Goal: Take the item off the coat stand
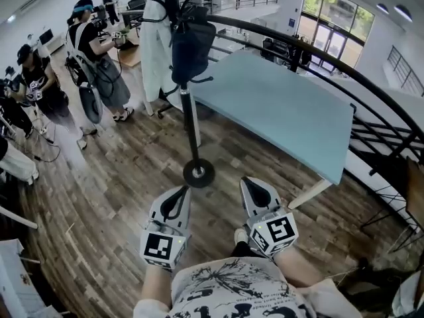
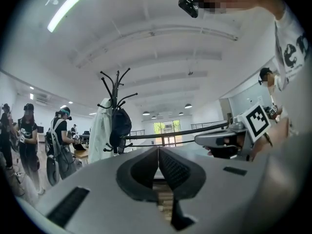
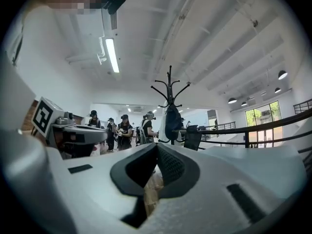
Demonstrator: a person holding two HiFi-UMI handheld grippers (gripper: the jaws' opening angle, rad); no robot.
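Printed T-shirt (image 1: 232, 287) at the bottom edge, nearest. Just ahead are the left tongs (image 1: 180, 192) and right tongs (image 1: 252, 183), held low, side by side, tips toward the stand. Both are squeezed fully together with nothing between the pads.

Plank floor (image 1: 112, 197) below. The coat stand (image 1: 188, 111) has its round base on the floor just beyond the left tongs' tip, and its pole runs up to curved hooks. The task's thing, a dark bag (image 1: 193, 50), hangs high on the stand against the pole, well apart from both tongs. A white coat (image 1: 155, 45) hangs on the same stand, touching the bag's left side.

Judgement: this is the reach stage and no contact has been made. To do it well:
- Spread one pair of tongs before arriving.
- Go for the top of the bag where it meets the hook.
- Lift up and over the hook tip, not straight outward, or the stand may tip.
- The other tongs could steady the pole.
- Stay off the coat.

Bag look: black or navy, soft, sagging, narrow at the top and fuller at the bottom. The strap or loop is too small to make out.

Beyond the stand is a pale blue surface (image 1: 285, 111), then a black railing (image 1: 344, 71). People (image 1: 99, 52) stand far left.
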